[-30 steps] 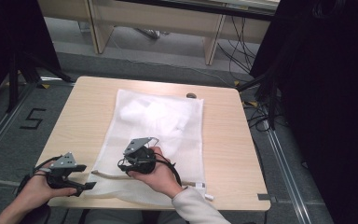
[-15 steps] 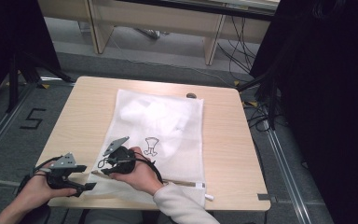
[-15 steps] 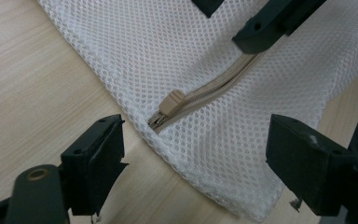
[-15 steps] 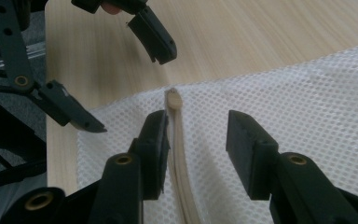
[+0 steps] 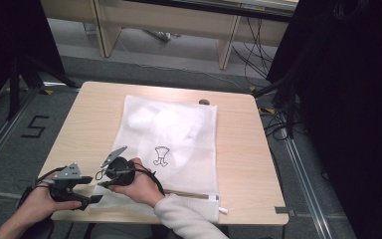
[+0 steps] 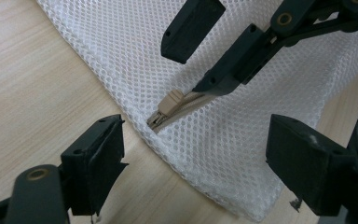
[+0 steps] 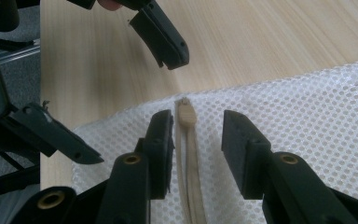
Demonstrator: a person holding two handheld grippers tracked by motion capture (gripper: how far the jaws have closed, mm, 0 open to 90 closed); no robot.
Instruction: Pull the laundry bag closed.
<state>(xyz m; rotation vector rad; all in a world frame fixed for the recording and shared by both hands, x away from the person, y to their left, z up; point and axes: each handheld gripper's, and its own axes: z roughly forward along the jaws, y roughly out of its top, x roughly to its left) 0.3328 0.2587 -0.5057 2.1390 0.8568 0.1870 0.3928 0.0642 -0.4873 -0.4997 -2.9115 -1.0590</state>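
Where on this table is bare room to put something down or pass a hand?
Bare wood runs down the right side, between the mesh bag and the table edge, and along the far left, from the bag to the left edge. A narrow strip lies behind the bag, beside a small dark thing. The near left corner is crowded: left gripper, right gripper, zipper.

a light wooden table (image 5: 258, 149) stands on grey floor (image 5: 25, 114). a black "5" (image 5: 35, 128) marks the floor at its left. cables (image 5: 251, 55) trail beyond, near wooden furniture legs (image 5: 227, 46).
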